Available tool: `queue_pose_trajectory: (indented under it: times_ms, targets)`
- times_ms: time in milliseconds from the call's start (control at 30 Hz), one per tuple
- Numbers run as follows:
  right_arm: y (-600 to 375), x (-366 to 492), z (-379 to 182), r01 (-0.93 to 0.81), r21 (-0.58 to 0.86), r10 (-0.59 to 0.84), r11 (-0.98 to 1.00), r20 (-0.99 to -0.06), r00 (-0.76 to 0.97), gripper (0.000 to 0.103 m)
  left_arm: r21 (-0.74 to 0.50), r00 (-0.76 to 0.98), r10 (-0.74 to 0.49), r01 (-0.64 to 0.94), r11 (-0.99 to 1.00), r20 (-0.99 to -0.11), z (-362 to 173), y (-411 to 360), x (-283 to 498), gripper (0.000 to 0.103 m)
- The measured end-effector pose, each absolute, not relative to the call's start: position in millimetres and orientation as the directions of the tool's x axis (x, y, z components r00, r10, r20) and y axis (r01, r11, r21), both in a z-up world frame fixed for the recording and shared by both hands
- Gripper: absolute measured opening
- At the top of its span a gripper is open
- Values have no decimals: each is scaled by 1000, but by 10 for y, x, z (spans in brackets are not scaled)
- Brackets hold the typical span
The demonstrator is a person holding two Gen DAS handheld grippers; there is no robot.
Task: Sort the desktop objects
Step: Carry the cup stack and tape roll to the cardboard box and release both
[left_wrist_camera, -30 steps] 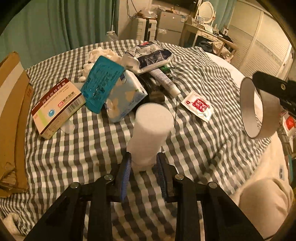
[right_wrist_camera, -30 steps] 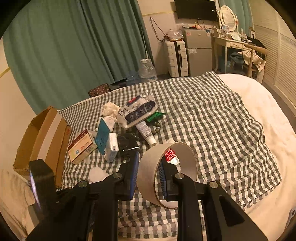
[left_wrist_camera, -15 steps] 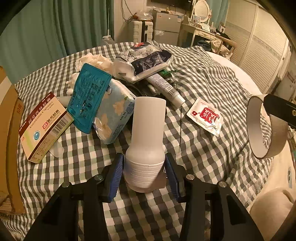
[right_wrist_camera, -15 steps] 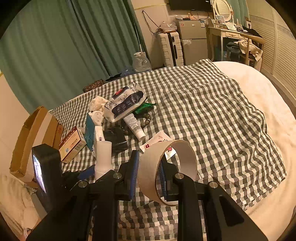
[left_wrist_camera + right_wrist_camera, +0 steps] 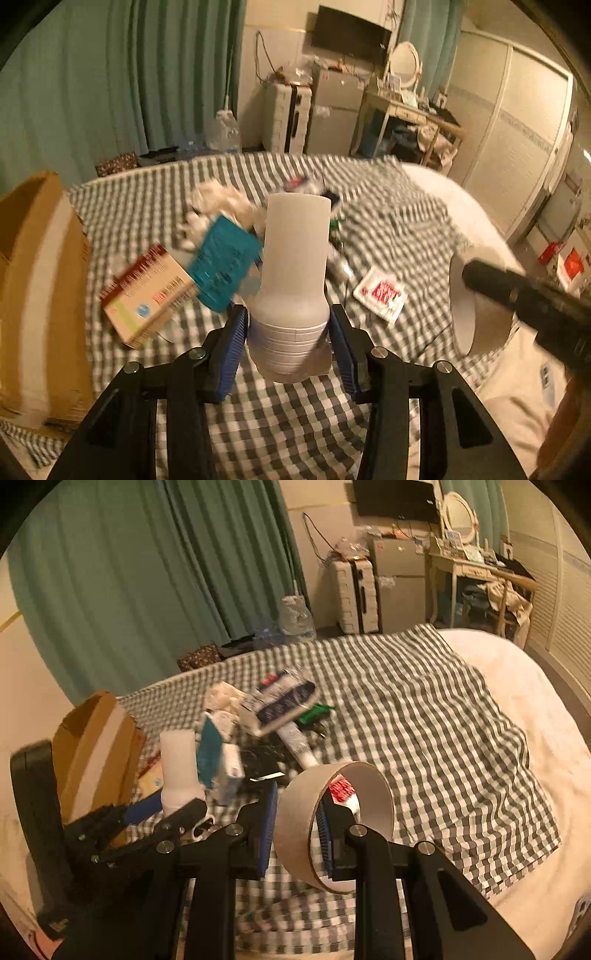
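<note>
Two things are held up off the checked cloth [image 5: 424, 716] for sorting: a white bottle [image 5: 293, 273] is squeezed at its wide ridged end by the left gripper [image 5: 290, 345], and a cardboard tape ring [image 5: 332, 823] is pinched through its wall by the right gripper [image 5: 297, 829].

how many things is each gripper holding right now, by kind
white bottle, in left gripper: 1
cardboard tape ring, in right gripper: 1
total held: 2
</note>
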State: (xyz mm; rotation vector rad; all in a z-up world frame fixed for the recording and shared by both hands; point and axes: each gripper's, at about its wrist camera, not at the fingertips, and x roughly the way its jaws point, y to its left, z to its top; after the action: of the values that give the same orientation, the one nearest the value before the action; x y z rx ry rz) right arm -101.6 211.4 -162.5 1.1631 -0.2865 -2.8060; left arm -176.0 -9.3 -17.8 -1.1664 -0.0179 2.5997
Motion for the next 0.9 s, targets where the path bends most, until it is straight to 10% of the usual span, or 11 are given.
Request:
queue_pose_trajectory:
  times_ms: [900]
  targets:
    - [-135, -1036, -593, 431, 194, -455, -881, -593, -665, 20, -116, -709, 65, 23, -993, -702, 881, -2253, -1582, 46]
